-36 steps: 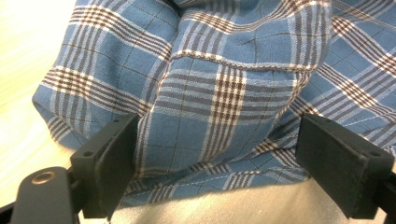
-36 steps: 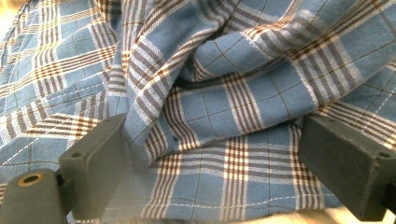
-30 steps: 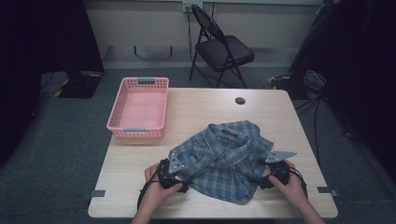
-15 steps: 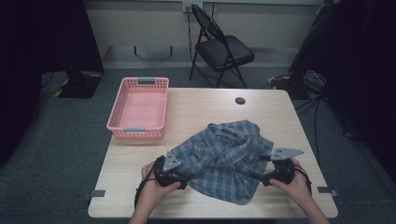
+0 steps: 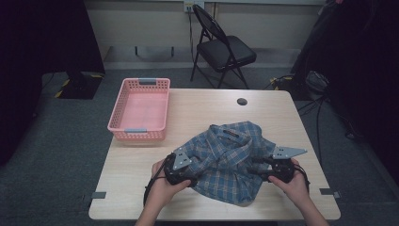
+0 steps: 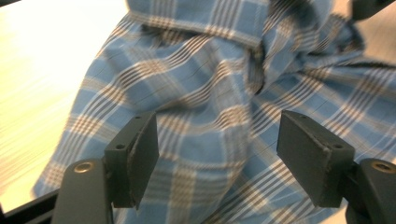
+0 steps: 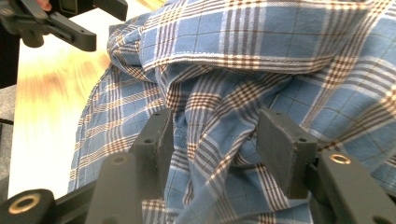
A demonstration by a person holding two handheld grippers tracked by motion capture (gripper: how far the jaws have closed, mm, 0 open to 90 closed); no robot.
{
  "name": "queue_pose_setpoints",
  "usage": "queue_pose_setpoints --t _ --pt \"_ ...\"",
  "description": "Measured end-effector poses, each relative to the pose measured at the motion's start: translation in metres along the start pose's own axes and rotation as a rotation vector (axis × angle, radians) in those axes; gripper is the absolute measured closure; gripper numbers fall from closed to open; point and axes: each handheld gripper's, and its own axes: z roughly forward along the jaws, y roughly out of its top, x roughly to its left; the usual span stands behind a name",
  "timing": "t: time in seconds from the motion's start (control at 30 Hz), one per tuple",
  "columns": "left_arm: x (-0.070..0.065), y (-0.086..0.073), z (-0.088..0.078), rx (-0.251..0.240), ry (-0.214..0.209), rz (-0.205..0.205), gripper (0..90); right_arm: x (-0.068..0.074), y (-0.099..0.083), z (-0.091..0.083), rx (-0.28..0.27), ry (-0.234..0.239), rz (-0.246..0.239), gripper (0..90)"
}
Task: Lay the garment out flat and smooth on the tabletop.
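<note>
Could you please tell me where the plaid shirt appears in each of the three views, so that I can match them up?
High view: the shirt lies crumpled on the near half of the table, between the two grippers.
Left gripper view: it spreads across the centre and right, behind the jaws.
Right gripper view: it bunches between the jaws.
Shared landmark: the pale wooden table.

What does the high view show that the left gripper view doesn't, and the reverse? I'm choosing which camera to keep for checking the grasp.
High view alone: the pink basket, the folding chair, the floor, both of the person's hands, and the right hand-held gripper at the shirt's right edge.
Left gripper view alone: the left hand-held gripper close up, its jaws apart with shirt cloth lying between the pads, not yet pinched; they have just been closing.
Both: the blue plaid shirt crumpled on the wooden table.
</note>
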Motion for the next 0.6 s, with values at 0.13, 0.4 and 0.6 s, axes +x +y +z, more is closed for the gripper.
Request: queue_pose_setpoints --t 0.13,0.4,0.6 --pt "-0.003 0.003 0.008 0.001 -0.014 0.001 32.4 0.001 0.000 0.005 0.010 0.001 0.006 47.9" --pt "-0.003 0.010 0.024 0.002 -0.022 -0.008 37.0 0.000 0.001 0.009 0.009 0.007 0.018 58.1" --pt "0.000 0.011 0.028 0.006 -0.023 -0.012 44.9 0.001 0.001 0.012 0.023 -0.003 0.015 61.6"
